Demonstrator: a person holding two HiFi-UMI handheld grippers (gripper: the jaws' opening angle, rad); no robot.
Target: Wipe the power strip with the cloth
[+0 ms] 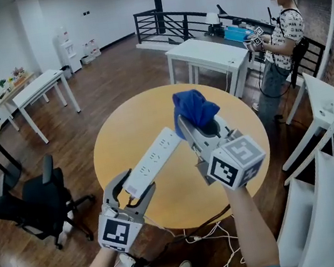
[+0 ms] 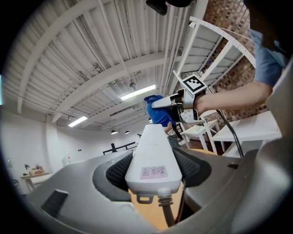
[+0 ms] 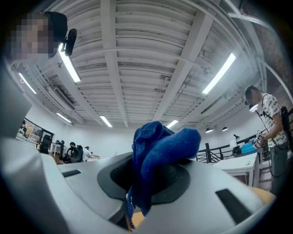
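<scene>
Nearest to us, at the lower left of the head view, the left gripper (image 1: 138, 180) has its jaws spread wide and clamped on the cord end of the power strip (image 1: 154, 160). The left gripper view confirms both pads bearing on the sides of the white body (image 2: 153, 155), with the cord (image 2: 165, 215) leaving below. The strip is held up off the round table (image 1: 183, 190) and slants toward the frame centre.

Next, at centre right, the right gripper (image 1: 200, 124) has its jaws closed on a bunched blue cloth (image 1: 194, 107). The wad bulges out past the tips (image 3: 158, 151). It sits at the far end of the strip; we cannot tell whether it touches.

Beyond the table, at the upper right, a person (image 1: 278, 41) stands by white tables (image 1: 207, 53).

Risks, in our judgement:
- The strip is gripped at one end only. Wiping pressure near the free end may lever it round or out of the pads.
- The hanging cord may tug or snag under the table edge.
- The cloth is held by a small fold and may drag free during a stroke.
- If the wad shifts, bare jaw tips may scrape the strip.
</scene>
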